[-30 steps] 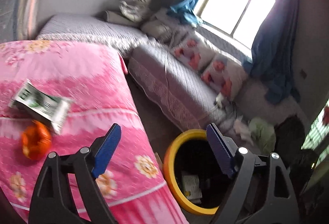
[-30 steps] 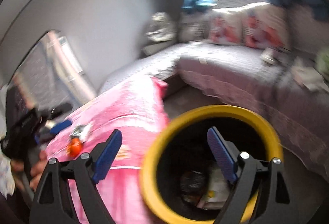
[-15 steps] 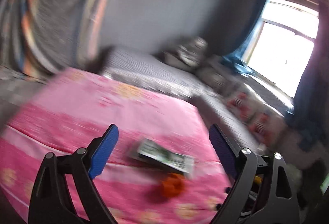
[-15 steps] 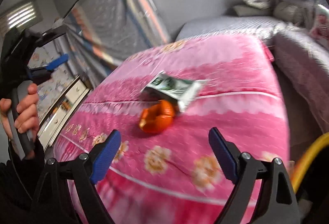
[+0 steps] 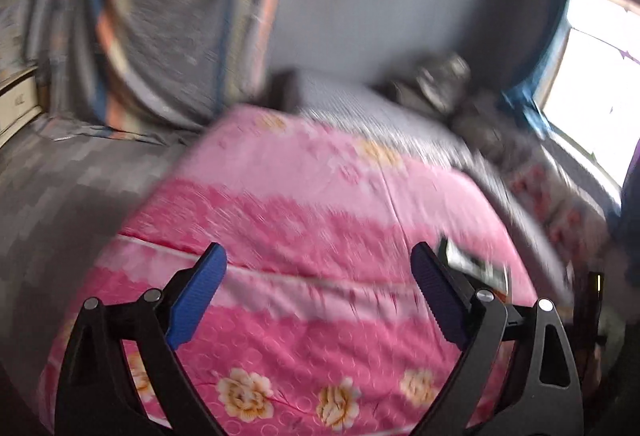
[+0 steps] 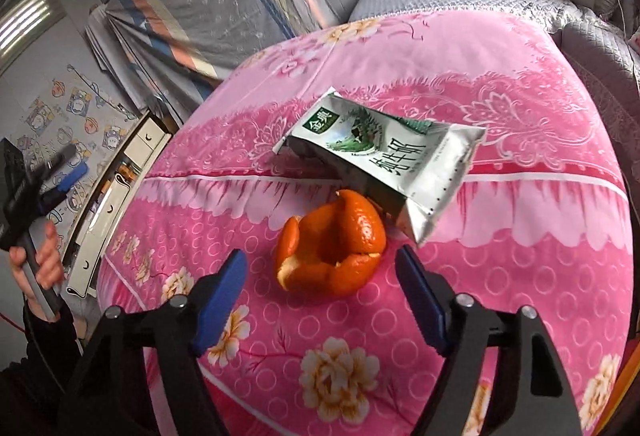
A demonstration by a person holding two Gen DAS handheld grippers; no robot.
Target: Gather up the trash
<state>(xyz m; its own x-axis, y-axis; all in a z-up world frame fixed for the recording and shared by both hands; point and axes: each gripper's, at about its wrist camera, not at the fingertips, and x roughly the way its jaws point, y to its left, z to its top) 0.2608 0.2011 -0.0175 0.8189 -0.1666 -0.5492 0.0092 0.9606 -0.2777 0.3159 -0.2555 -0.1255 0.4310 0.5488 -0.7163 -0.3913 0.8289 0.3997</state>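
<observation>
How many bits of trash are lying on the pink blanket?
2. The orange peel lies just ahead of the right hand-held gripper; the milk carton lies right behind it. More could be out of view.

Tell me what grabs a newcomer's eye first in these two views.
The curled orange peel lies on the bright pink flowered bedspread, just ahead of the right gripper, whose open jaws have just been closing with nothing between them. Right behind the peel lies a flattened green-and-white milk carton.
</observation>
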